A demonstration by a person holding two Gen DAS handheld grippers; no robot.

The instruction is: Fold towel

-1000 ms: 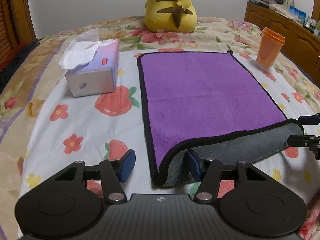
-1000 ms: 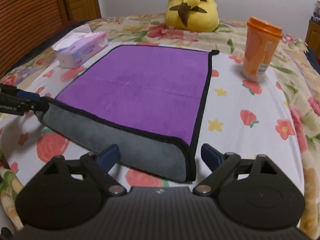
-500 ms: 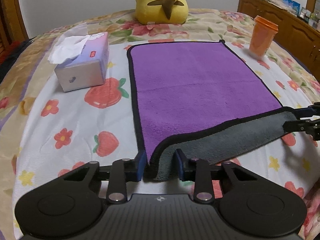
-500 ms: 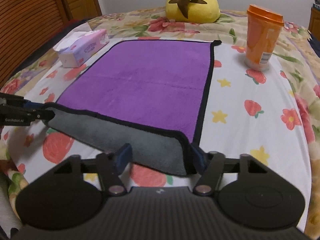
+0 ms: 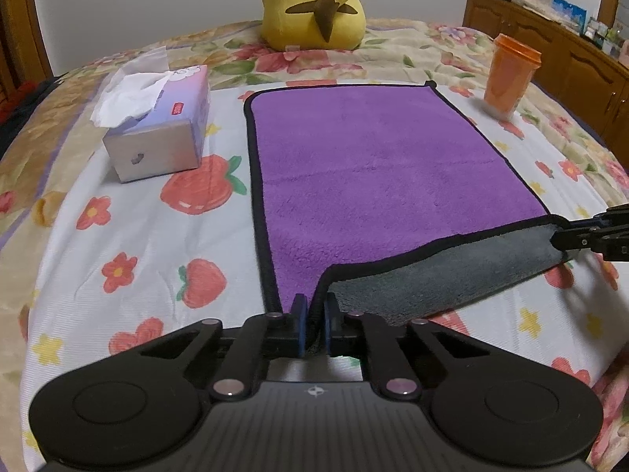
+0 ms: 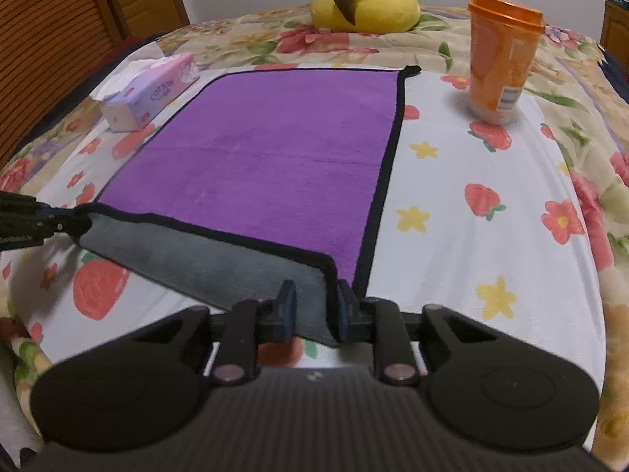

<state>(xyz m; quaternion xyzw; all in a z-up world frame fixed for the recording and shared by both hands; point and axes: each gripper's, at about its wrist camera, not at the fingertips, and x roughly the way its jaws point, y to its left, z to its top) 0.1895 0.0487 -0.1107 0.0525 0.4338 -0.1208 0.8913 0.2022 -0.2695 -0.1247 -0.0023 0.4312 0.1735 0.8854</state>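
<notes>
A purple towel (image 5: 365, 165) with black trim and a grey underside lies flat on the bed; it also shows in the right wrist view (image 6: 275, 157). Its near edge is lifted and turned over, grey side (image 5: 444, 279) up. My left gripper (image 5: 313, 314) is shut on the towel's near left corner. My right gripper (image 6: 314, 306) is shut on the near right corner. Each gripper shows in the other's view, the right one (image 5: 589, 236) and the left one (image 6: 35, 222), at the ends of the lifted edge.
A tissue box (image 5: 157, 133) stands left of the towel. An orange lidded cup (image 6: 501, 59) stands to its right. A yellow plush toy (image 5: 314, 4) sits beyond the far edge. Wooden cabinets (image 5: 550, 51) line the right side.
Both grippers went from open beside the near corners to shut on them. The near edge has risen off the bed, showing more grey underside.
</notes>
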